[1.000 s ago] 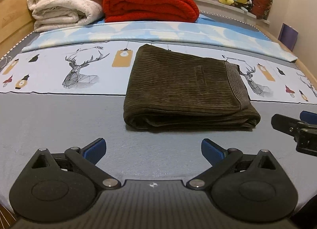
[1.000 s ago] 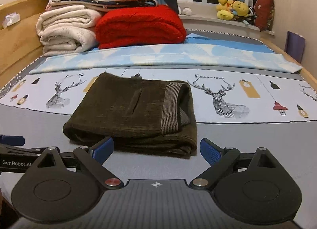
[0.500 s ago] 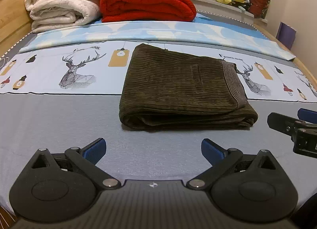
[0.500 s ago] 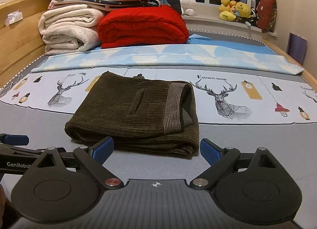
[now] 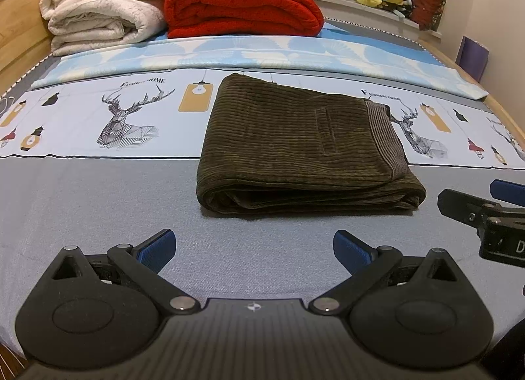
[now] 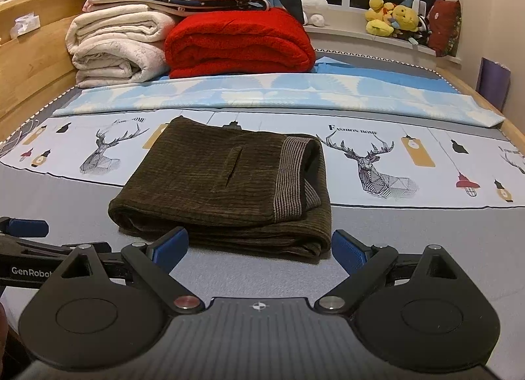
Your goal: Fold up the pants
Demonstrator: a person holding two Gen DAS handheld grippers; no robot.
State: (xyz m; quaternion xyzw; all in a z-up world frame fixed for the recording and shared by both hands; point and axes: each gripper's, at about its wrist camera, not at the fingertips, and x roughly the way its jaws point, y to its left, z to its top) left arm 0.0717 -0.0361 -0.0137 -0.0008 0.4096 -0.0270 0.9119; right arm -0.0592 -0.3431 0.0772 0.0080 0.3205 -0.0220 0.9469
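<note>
Both grippers hover low over the grey part of the bed cover (image 5: 82, 202), on the near side of the pants, and neither touches the cloth. Seen from its own camera, the left gripper (image 5: 252, 248) has its jaws spread wide with nothing between the blue pads (image 5: 157, 247), and a strip of bare grey cover separates them from the near edge of the pants (image 5: 295, 143). The right gripper (image 6: 259, 247) is likewise wide and empty; in the right wrist view its pads sit just short of the pants' (image 6: 223, 183) near folded edge, the right pad close to the near right corner. The dark brown corduroy pants lie folded into a thick rectangle, straddling the line where the grey cover meets the deer-printed sheet (image 6: 377, 163); the layered edges face near, and the ribbed waistband (image 6: 292, 176) runs along the right side, slightly lifted. To the left and right of the pants the sheet and cover lie flat and bare. Farther back a light blue patterned quilt (image 5: 262, 55) crosses the bed, and beyond it sit the cream blankets (image 6: 115, 45) on the left and the red blanket (image 6: 239, 41) beside them. A wooden bed frame (image 6: 29, 61) borders the left side, and plush toys (image 6: 393, 18) line the far right window ledge.
</note>
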